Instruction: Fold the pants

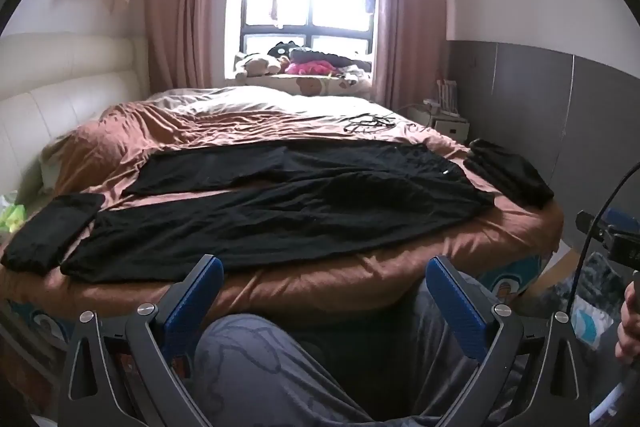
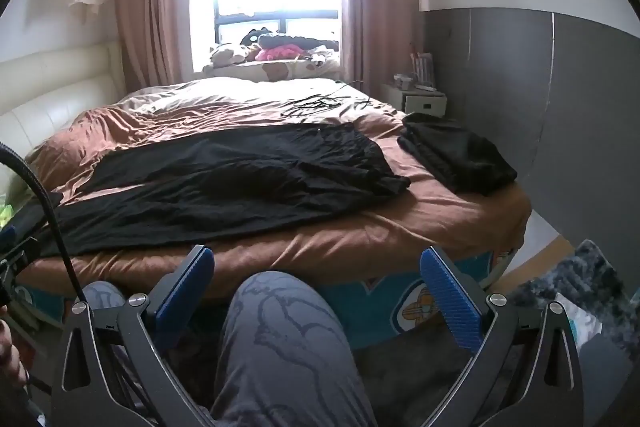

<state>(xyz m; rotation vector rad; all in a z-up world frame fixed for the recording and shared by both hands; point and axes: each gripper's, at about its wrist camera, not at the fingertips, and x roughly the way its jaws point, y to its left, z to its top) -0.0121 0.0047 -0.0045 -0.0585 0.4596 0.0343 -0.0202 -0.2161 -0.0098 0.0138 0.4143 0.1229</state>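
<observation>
My left gripper [image 1: 324, 279] is wide open and holds nothing. My right gripper [image 2: 316, 271] is wide open and empty too. Both hang low in front of the bed [image 1: 320, 279], above my knees. The black pants [image 1: 280, 203] lie spread out flat near the front edge of the bed, both legs long and unfolded. One folded black pile [image 1: 52, 227] sits at the left edge, another folded pile [image 2: 456, 151] at the right edge. I think these pants are not started yet.
</observation>
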